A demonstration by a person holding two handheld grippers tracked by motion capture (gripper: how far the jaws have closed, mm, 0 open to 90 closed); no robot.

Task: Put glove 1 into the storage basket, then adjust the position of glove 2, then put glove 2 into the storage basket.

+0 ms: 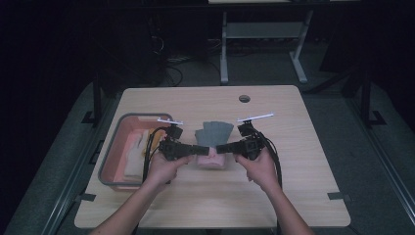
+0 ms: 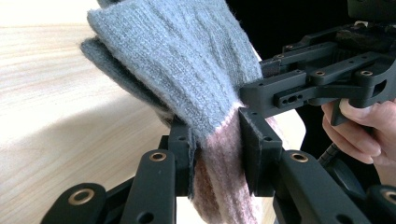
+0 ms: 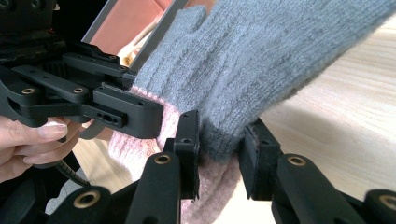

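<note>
Two grippers meet at the middle of the counter [image 1: 293,166], one in each of the person's hands, and both have hold of one knitted glove [image 1: 214,133]. That glove is grey over the hand and finger part and pink at the cuff. It hangs between the two grippers just above the wood, with its grey end pointing away from the person.

In the left gripper view, the left gripper [image 2: 215,154] has its two black fingers [image 2: 256,154] closed in on the glove where grey turns to pink. The knit is bunched between the pads, so the fingers stand only as far apart as the folded fabric lets them. In the right gripper view, the right gripper [image 3: 219,154] clamps the same band of the glove in the same way, with its two fingers [image 3: 187,149] pressing on a fold of grey and pink wool. Each gripper view also shows the other gripper biting the cuff from the opposite side, close by.

One grey-rimmed bin [image 1: 108,155] with a pink inside sits at the left side of the counter, beside the left hand [image 1: 164,169], and holds some pale cloth items too unclear to count. One round hole [image 1: 244,98] lies near the far edge of the counter.
</note>
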